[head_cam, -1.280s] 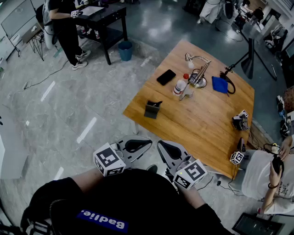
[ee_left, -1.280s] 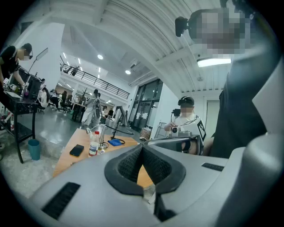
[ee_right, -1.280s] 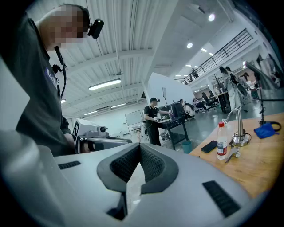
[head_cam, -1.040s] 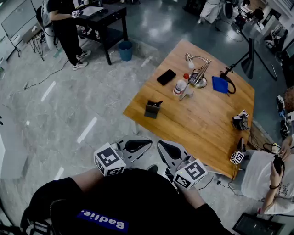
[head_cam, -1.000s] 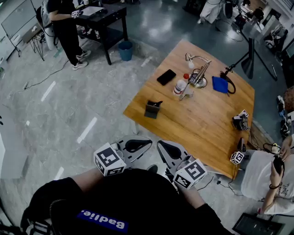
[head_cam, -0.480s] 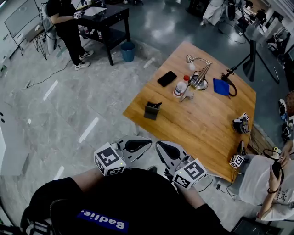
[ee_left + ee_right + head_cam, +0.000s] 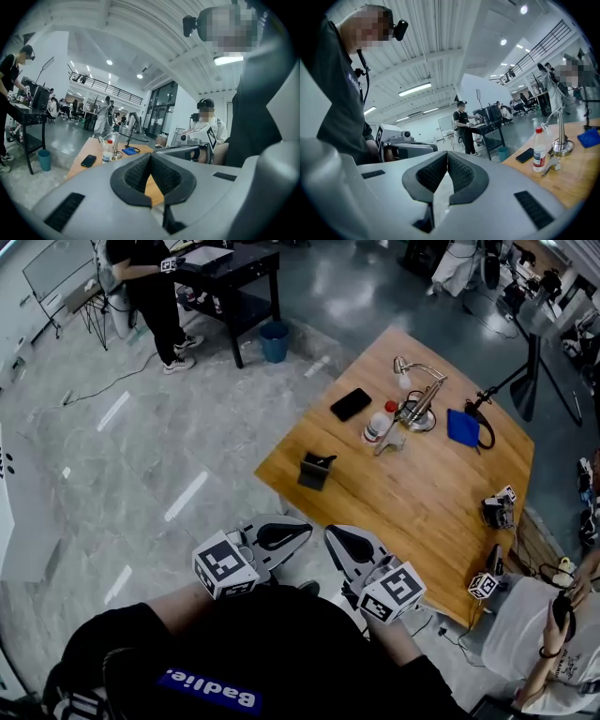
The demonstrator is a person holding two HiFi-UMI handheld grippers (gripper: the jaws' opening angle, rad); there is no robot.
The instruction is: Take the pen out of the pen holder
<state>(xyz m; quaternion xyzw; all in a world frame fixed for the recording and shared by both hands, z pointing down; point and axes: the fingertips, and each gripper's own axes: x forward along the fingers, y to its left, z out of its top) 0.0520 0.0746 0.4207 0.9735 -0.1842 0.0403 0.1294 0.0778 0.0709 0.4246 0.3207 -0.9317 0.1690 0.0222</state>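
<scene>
The pen holder (image 7: 312, 472) is a small dark box near the left edge of the wooden table (image 7: 422, 493), with a dark pen (image 7: 324, 461) sticking out of its top. My left gripper (image 7: 298, 531) and right gripper (image 7: 336, 536) hang side by side close to my body, short of the table's near corner and well apart from the holder. Both are shut with nothing between the pads. In the left gripper view the pads (image 7: 138, 173) meet at a line, and so do the pads (image 7: 461, 174) in the right gripper view. Neither gripper view shows the holder.
On the table stand a black phone (image 7: 351, 404), a red-capped bottle (image 7: 379, 423), a desk lamp (image 7: 417, 399), a blue cloth (image 7: 462, 427) and a marker-cube device (image 7: 495, 510). A person sits at the table's right corner (image 7: 548, 634). A black desk (image 7: 225, 277) and blue bin (image 7: 275, 340) stand beyond.
The head view has shifted a little, so the table and floor sit slightly further right in the picture. Both grippers stay shut and keep their place near my body.
</scene>
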